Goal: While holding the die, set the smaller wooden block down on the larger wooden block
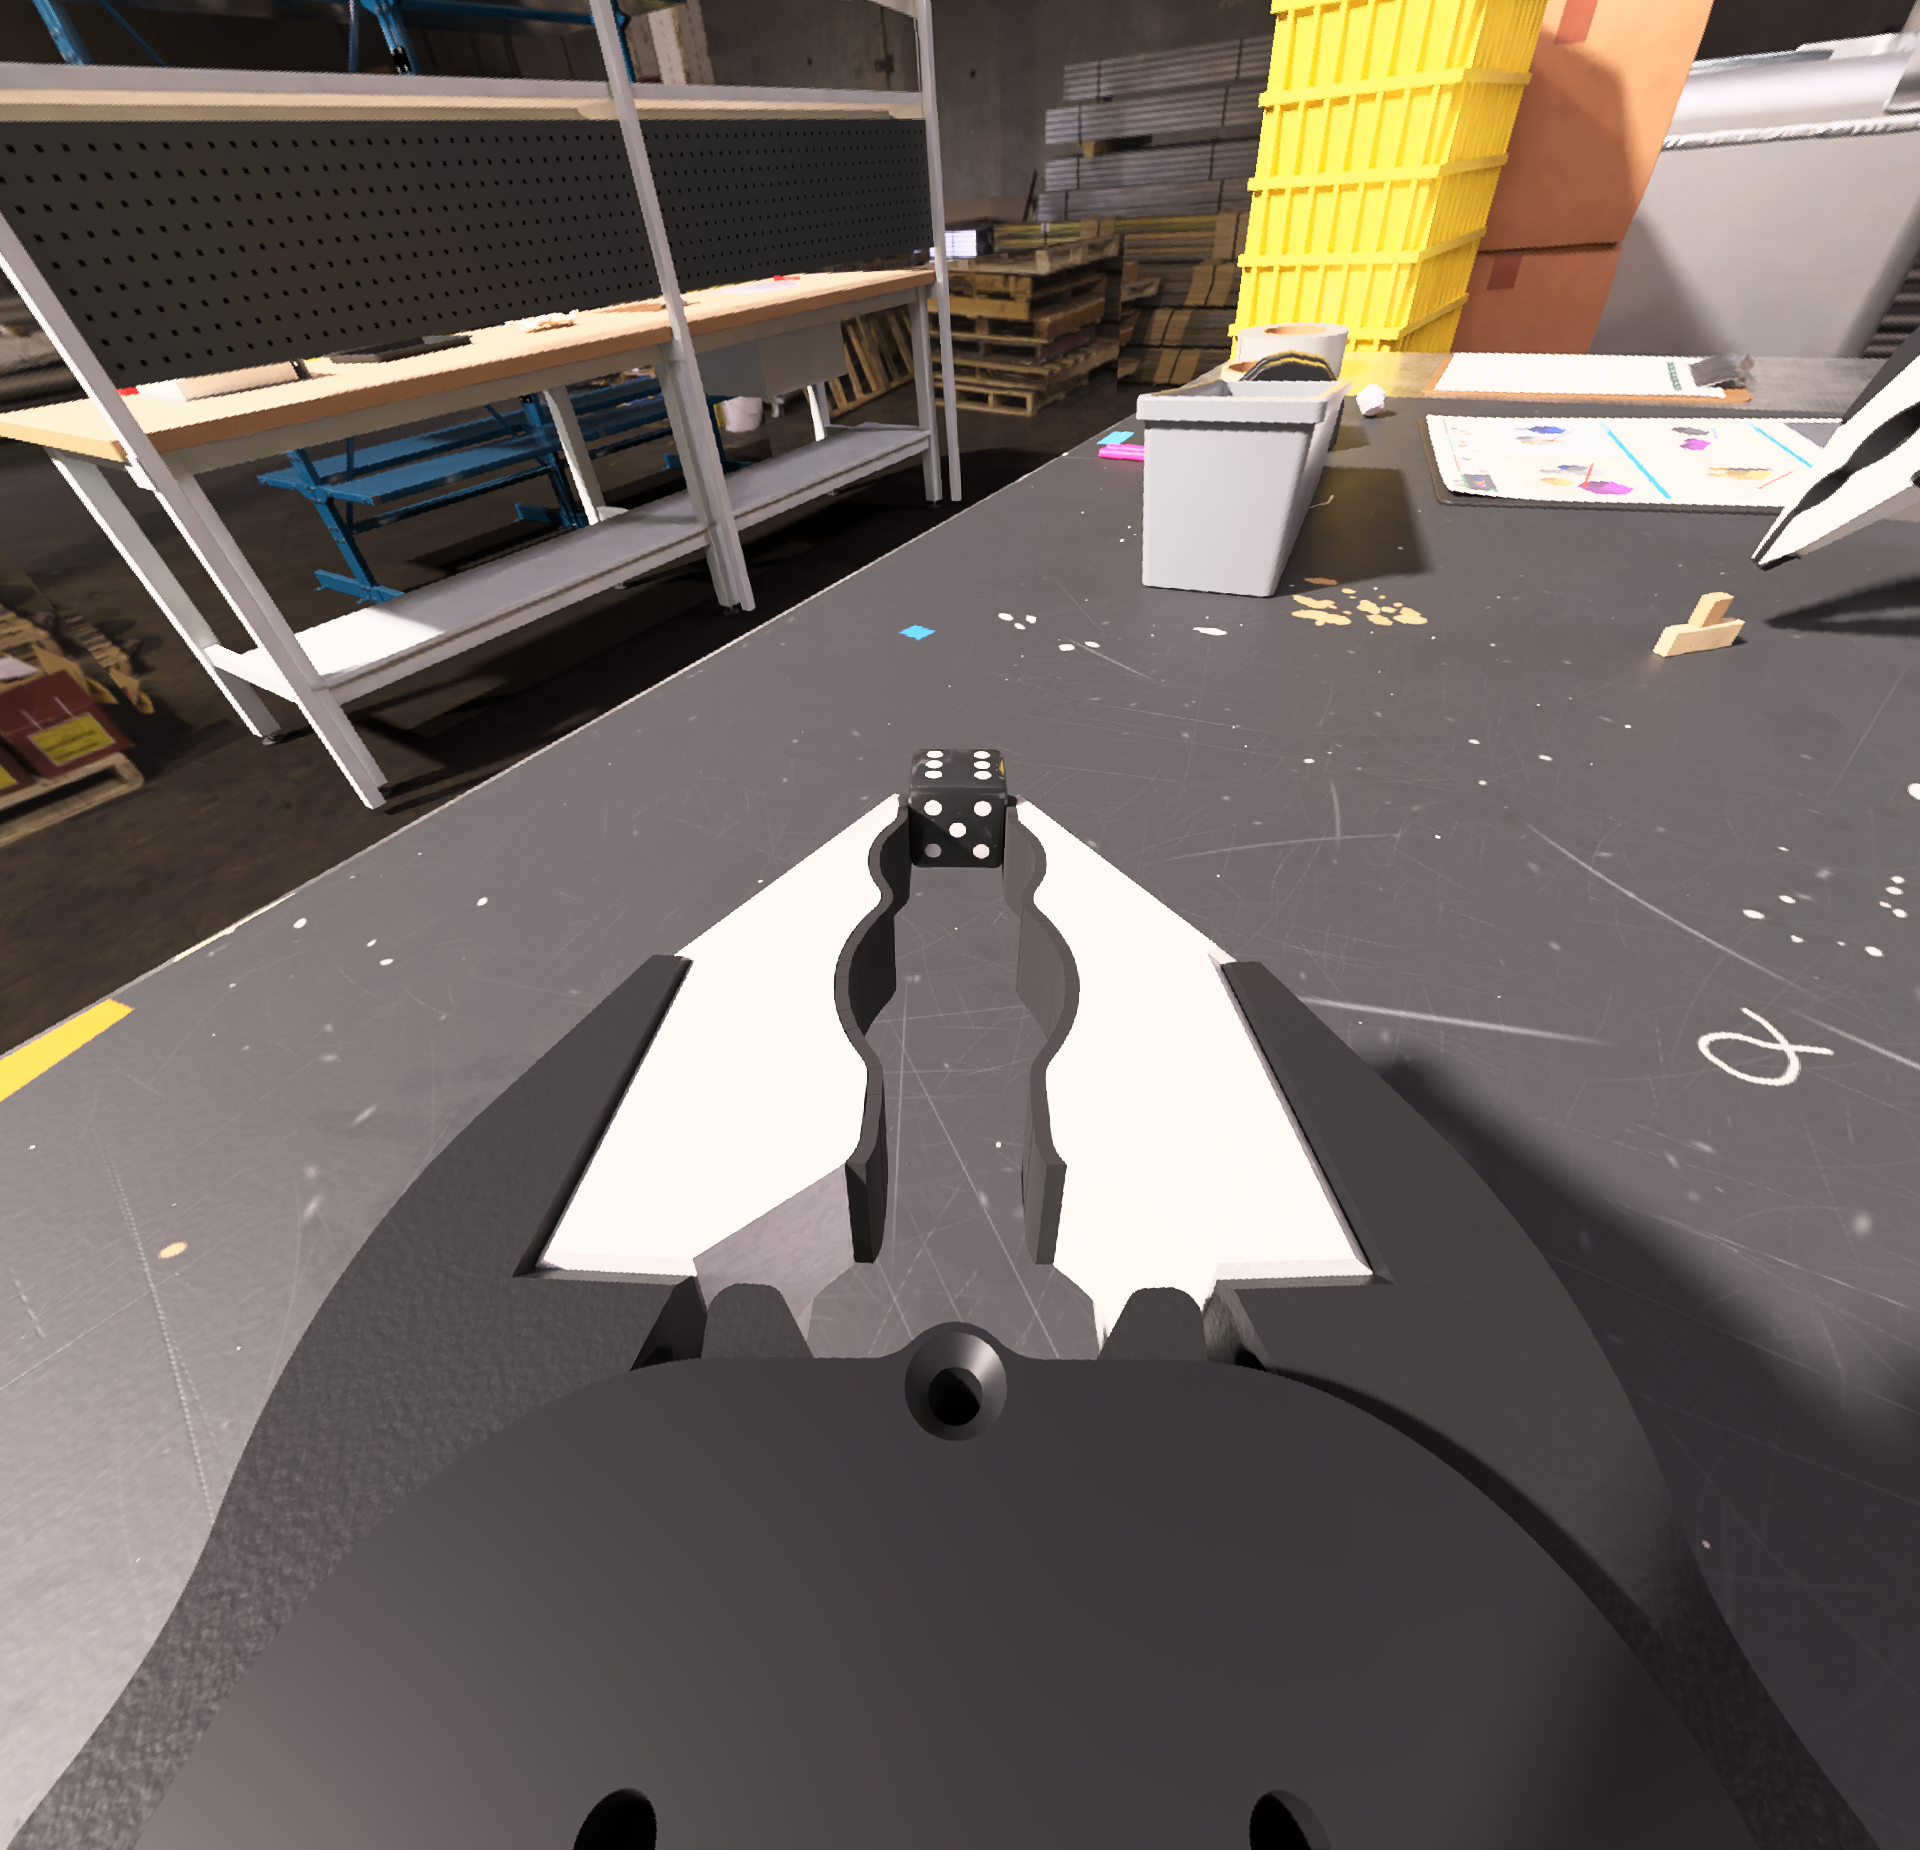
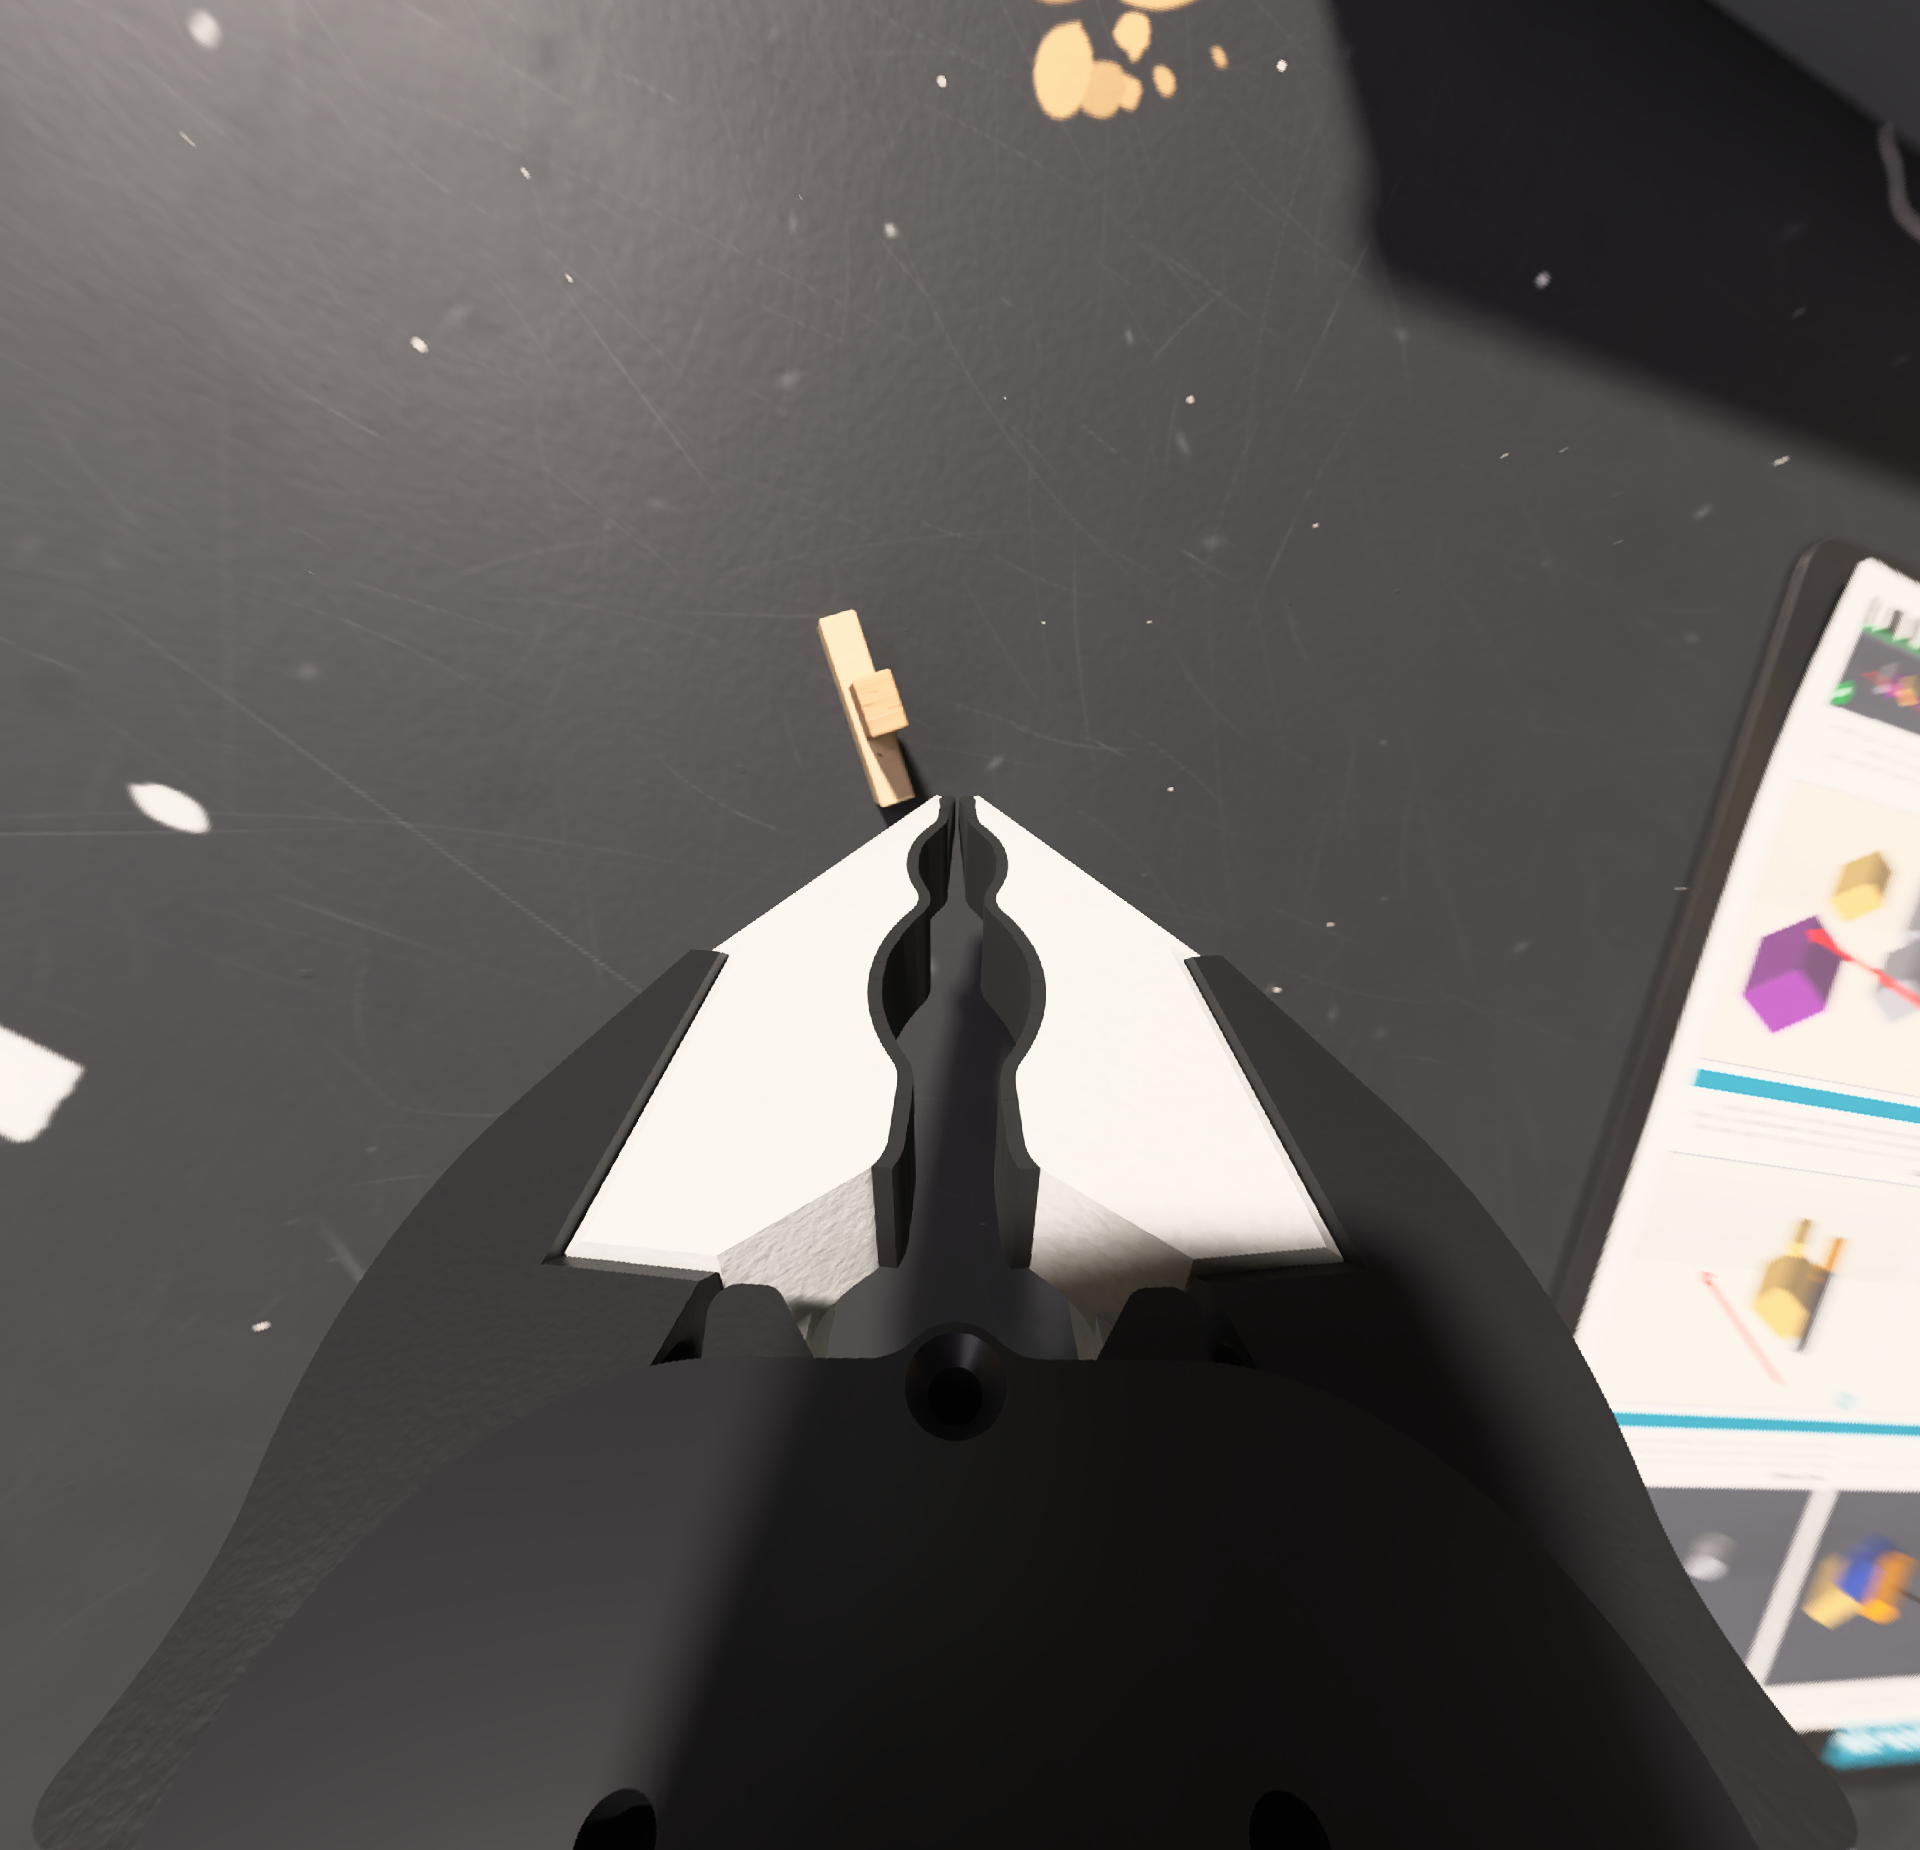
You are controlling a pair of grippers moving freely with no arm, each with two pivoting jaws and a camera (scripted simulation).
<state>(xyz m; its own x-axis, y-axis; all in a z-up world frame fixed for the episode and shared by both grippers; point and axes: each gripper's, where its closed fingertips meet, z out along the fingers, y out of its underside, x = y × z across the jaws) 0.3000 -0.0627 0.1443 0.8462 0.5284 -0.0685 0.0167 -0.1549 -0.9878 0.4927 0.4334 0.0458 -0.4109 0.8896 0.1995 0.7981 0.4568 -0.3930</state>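
Observation:
My left gripper (image 1: pixel 957 805) is shut on a black die (image 1: pixel 957 811) with white pips, held at the fingertips above the dark table (image 1: pixel 1351 969). Far right on the table, the smaller wooden block (image 1: pixel 1712 611) stands on the larger flat wooden block (image 1: pixel 1691 639). In the right wrist view the larger block (image 2: pixel 860 707) lies as a long strip with the smaller block (image 2: pixel 883 703) on its middle. My right gripper (image 2: pixel 957 801) is shut and empty, high above the table, just short of the blocks. It also shows at the right edge of the left wrist view (image 1: pixel 1766 553).
A grey bin (image 1: pixel 1226 491) stands at the back of the table, with tan paint spots (image 1: pixel 1356 611) before it. An illustrated sheet (image 1: pixel 1621 460) lies at the back right and also shows in the right wrist view (image 2: pixel 1808 1125). The table's left edge (image 1: pixel 623 699) drops off toward a shelving bench.

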